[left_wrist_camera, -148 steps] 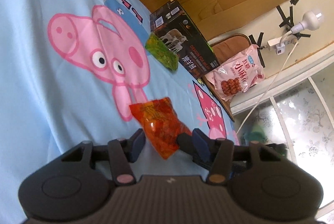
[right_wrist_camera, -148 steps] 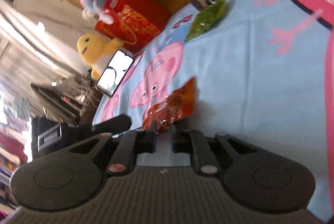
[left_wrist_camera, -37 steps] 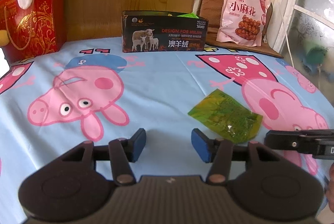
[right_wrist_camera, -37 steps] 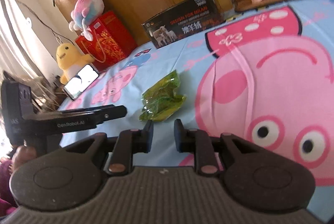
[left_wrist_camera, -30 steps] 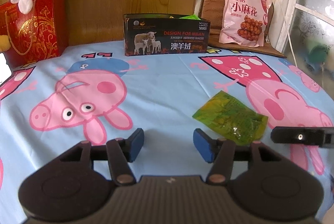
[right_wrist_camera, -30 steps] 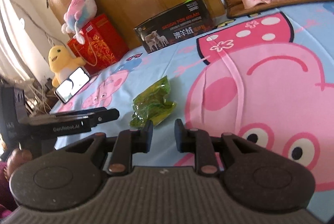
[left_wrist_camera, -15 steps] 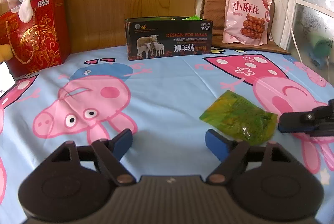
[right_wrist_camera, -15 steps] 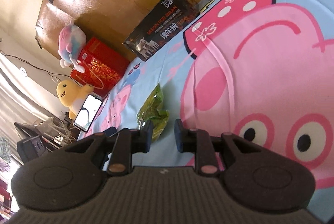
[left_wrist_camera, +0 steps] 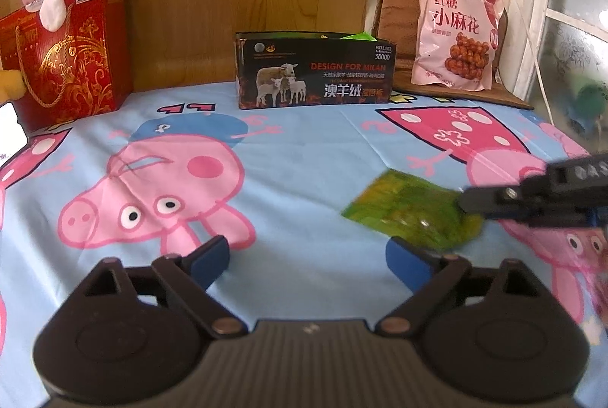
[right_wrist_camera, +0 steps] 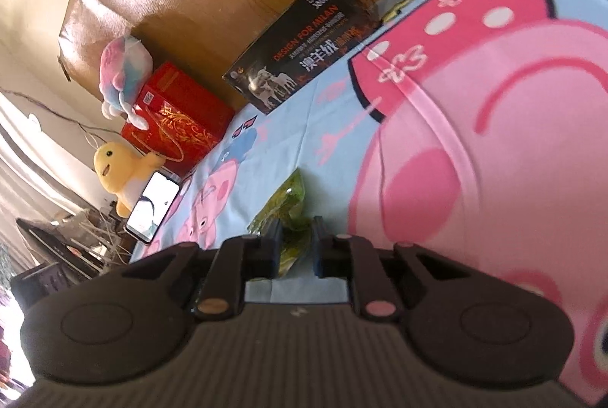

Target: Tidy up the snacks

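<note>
Crinkled green snack packet [left_wrist_camera: 412, 212], seemingly translucent.

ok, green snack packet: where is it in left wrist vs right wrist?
Left wrist: green snack packet lies right of centre on the bedsheet, the right gripper's tip at its right edge.
Right wrist: low centre, its near end between the closing jaws of the right gripper.
Shared landmark: black sheep-print box by the wooden headboard.

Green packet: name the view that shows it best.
Left wrist view: the green packet lies flat on the sheet, nearly its whole face showing. The right wrist view shows it edge-on, partly hidden between the right gripper's closing jaws.
</note>
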Action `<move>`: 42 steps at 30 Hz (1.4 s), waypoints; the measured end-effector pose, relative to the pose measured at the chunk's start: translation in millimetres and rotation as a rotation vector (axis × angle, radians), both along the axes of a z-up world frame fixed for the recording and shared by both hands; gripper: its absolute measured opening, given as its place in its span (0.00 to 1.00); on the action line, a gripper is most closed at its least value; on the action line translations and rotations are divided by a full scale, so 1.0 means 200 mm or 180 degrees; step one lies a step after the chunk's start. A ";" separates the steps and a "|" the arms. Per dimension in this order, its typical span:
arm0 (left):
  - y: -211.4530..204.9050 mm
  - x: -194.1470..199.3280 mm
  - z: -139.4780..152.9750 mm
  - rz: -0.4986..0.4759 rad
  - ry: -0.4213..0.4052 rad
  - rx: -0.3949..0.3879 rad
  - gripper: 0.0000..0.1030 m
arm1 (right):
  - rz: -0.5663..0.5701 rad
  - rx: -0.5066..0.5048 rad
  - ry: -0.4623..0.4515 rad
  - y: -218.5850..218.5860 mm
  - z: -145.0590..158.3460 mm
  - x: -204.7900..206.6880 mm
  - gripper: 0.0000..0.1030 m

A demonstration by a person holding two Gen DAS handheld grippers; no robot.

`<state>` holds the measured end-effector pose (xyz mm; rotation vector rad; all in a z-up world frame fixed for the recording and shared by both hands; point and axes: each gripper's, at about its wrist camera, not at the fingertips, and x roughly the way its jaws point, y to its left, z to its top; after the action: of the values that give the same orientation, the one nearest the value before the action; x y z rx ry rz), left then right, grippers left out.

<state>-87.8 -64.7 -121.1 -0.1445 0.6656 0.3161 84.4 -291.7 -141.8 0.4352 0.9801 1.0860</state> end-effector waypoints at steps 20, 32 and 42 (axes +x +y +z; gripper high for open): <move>0.04 -0.03 0.01 0.0114 -0.0101 -0.0138 0.91 | 0.0185 -0.0640 -0.1056 0.37 0.17 0.06 0.54; 0.07 -0.06 0.02 0.0165 -0.0199 -0.0288 0.91 | 0.0865 -0.0909 -0.1842 0.50 0.12 -0.09 0.56; 0.26 -0.10 0.06 -0.0070 -0.0454 -0.1251 0.89 | 0.0740 -0.0838 -0.2003 0.05 0.15 -0.22 0.74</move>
<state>-107.4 -13.2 -109.1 -0.5299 0.5813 0.1488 39.6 -282.4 -112.5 -0.2387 0.6017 1.1786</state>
